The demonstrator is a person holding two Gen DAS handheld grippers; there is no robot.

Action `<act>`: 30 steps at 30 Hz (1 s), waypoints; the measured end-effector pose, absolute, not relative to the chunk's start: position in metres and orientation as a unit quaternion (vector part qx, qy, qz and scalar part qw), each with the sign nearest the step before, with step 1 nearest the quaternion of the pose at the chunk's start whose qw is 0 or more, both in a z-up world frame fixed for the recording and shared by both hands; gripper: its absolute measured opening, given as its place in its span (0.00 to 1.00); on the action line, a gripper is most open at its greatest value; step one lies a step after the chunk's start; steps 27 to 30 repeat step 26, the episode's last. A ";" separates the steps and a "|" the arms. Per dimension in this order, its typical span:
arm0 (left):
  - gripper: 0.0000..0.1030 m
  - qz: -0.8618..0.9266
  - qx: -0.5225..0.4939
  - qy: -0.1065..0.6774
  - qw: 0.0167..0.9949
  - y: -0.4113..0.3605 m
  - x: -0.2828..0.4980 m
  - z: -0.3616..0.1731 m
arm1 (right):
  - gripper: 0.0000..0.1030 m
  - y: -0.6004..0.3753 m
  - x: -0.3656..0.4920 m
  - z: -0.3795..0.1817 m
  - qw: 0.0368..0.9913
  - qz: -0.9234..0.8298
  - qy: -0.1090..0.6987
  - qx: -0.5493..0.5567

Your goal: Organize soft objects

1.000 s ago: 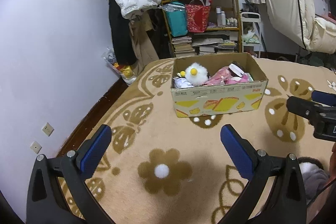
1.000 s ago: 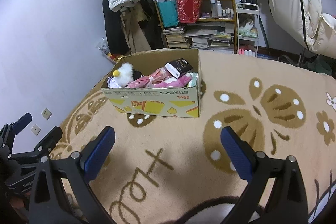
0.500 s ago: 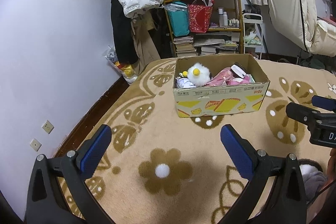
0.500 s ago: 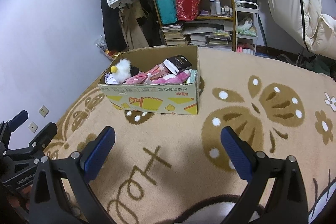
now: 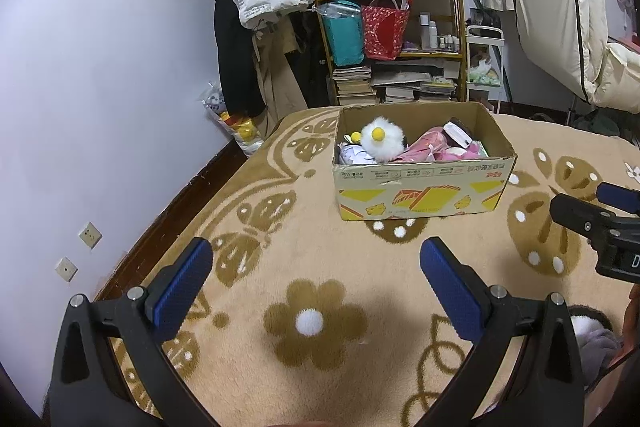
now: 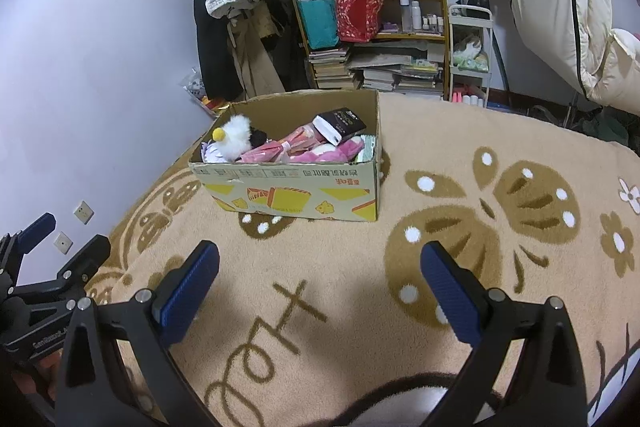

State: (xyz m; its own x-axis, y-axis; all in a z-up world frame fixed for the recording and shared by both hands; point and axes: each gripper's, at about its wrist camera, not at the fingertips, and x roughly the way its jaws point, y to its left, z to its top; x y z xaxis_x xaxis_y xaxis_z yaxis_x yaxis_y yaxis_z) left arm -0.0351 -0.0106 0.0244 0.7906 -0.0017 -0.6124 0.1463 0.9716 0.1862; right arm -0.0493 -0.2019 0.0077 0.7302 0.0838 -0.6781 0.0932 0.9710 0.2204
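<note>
We have two fisheye views, each looking forward and somewhat down along a pair of spread blue-padded fingers. Our left wrist view rides on the left gripper (image 5: 316, 263), low above the patterned carpet (image 5: 320, 267), facing the cardboard box (image 5: 420, 187) with the shelf (image 5: 400, 39) behind it. Our right wrist view sits on the right gripper (image 6: 320, 267) and sees that box (image 6: 296, 187) left of centre. Both share the box, carpet (image 6: 400, 247), shelf (image 6: 380, 27) and purple wall. Each view catches the other gripper at its edge: the right one (image 5: 600, 223) and the left one (image 6: 44, 275).
</note>
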 end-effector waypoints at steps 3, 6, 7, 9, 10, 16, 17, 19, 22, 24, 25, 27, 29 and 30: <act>0.99 -0.038 0.110 0.323 0.939 -0.011 -0.035 0.024 | 1.00 -0.202 -0.050 0.007 0.921 -0.003 0.371 0.121; 0.99 -0.037 0.107 0.326 0.939 -0.011 -0.035 0.023 | 1.00 -0.202 -0.050 0.008 0.921 -0.003 0.371 0.122; 0.99 -0.037 0.105 0.327 0.938 -0.011 -0.035 0.022 | 1.00 -0.202 -0.049 0.008 0.921 -0.003 0.371 0.121; 0.99 -0.036 0.106 0.326 0.939 -0.011 -0.035 0.022 | 1.00 -0.203 -0.049 0.008 0.921 -0.002 0.371 0.121; 0.99 -0.035 0.107 0.326 0.939 -0.011 -0.035 0.022 | 1.00 -0.203 -0.049 0.008 0.921 -0.002 0.371 0.121; 0.99 -0.034 0.108 0.326 0.939 -0.014 -0.036 0.023 | 1.00 -0.204 -0.049 0.008 0.921 -0.001 0.371 0.121; 0.99 -0.034 0.107 0.326 0.939 -0.014 -0.036 0.023 | 1.00 -0.204 -0.049 0.008 0.921 -0.002 0.371 0.121; 0.99 -0.034 0.107 0.327 0.938 -0.014 -0.036 0.022 | 1.00 -0.204 -0.049 0.008 0.921 -0.001 0.371 0.121; 0.99 -0.033 0.107 0.325 0.939 -0.014 -0.037 0.023 | 1.00 -0.204 -0.049 0.008 0.921 -0.002 0.371 0.120; 0.99 -0.032 0.106 0.325 0.939 -0.015 -0.038 0.023 | 1.00 -0.203 -0.049 0.008 0.921 -0.002 0.371 0.121; 0.99 -0.032 0.106 0.326 0.939 -0.015 -0.038 0.023 | 1.00 -0.204 -0.049 0.008 0.921 -0.002 0.371 0.121; 0.99 -0.032 0.106 0.326 0.939 -0.014 -0.037 0.023 | 1.00 -0.204 -0.049 0.008 0.921 -0.002 0.371 0.121; 0.99 -0.032 0.106 0.326 0.939 -0.014 -0.037 0.023 | 1.00 -0.204 -0.049 0.008 0.921 -0.002 0.371 0.121; 0.99 -0.032 0.106 0.326 0.939 -0.014 -0.037 0.023 | 1.00 -0.204 -0.049 0.008 0.921 -0.002 0.371 0.121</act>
